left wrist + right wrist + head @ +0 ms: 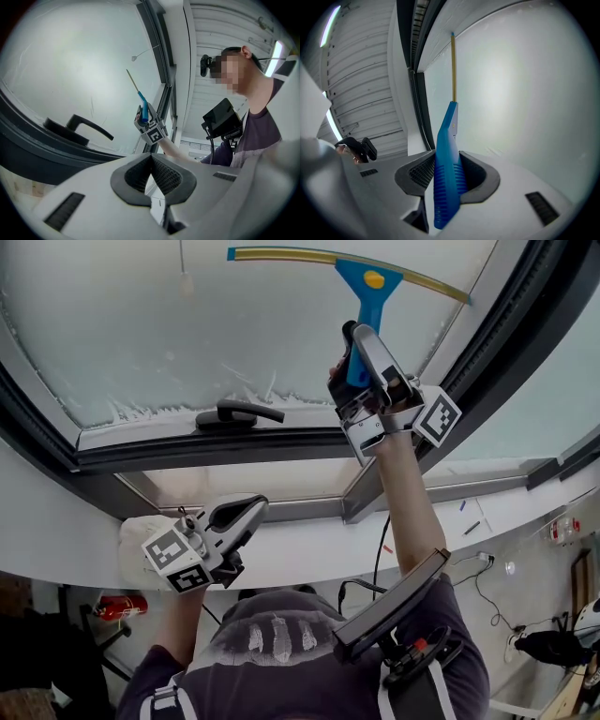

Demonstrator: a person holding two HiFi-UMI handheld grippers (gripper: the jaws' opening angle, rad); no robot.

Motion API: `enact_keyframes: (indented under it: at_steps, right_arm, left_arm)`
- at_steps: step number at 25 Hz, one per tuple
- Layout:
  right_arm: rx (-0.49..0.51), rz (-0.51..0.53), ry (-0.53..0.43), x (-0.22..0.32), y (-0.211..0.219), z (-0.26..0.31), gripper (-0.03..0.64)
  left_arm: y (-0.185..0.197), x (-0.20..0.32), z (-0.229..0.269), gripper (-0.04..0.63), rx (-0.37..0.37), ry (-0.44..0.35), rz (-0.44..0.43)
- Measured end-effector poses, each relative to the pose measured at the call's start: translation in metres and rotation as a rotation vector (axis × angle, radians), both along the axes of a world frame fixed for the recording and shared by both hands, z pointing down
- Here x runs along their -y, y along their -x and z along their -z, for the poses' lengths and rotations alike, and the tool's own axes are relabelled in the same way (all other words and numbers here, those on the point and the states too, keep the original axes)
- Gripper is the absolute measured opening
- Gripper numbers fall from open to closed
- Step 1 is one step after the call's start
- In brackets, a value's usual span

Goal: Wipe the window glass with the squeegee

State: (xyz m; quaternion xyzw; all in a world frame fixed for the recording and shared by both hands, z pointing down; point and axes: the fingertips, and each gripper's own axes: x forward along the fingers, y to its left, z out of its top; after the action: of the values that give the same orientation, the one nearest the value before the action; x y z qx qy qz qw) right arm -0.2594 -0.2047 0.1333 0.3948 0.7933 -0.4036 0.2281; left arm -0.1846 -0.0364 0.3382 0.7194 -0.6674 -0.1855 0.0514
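Black lever handle [239, 413] mounted on pale lower sash rail [141, 432], lever pointing right. Dark outer frame [42, 437] left of and below handle. Thin pull cord with small white bob [186, 282] well above handle, slightly left. White sill [309, 542] below handle. Short red pen-like stick [387, 547] and blue one [472, 528] below-right of handle. Red extinguisher-like canister [120, 606] far below-left of handle. Loose black cables [478, 589] far below-right of handle. White ribbed panelling [225, 28] up and right of handle in left gripper view.
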Motion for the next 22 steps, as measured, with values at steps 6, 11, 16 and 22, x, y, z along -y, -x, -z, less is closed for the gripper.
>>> enact_keyframes:
  at_steps: [6,11,16,22]
  right_arm:
    - [-0.029,0.004,0.018,0.0,-0.002,-0.024,0.143]
    - [-0.049,0.008,0.037,0.0,-0.003,-0.041,0.143]
    - [-0.068,0.011,0.055,-0.001,-0.004,-0.058,0.143]
    - [-0.091,0.017,0.069,-0.002,-0.006,-0.074,0.143]
  left_arm:
    - [-0.003,0.0,-0.005,0.006,-0.01,0.011,0.003]
    - [-0.007,0.0,-0.008,0.006,-0.017,0.018,0.004]
    - [-0.009,-0.004,-0.012,0.006,-0.023,0.029,0.015]
    - [-0.012,-0.009,-0.015,0.006,-0.025,0.039,0.033]
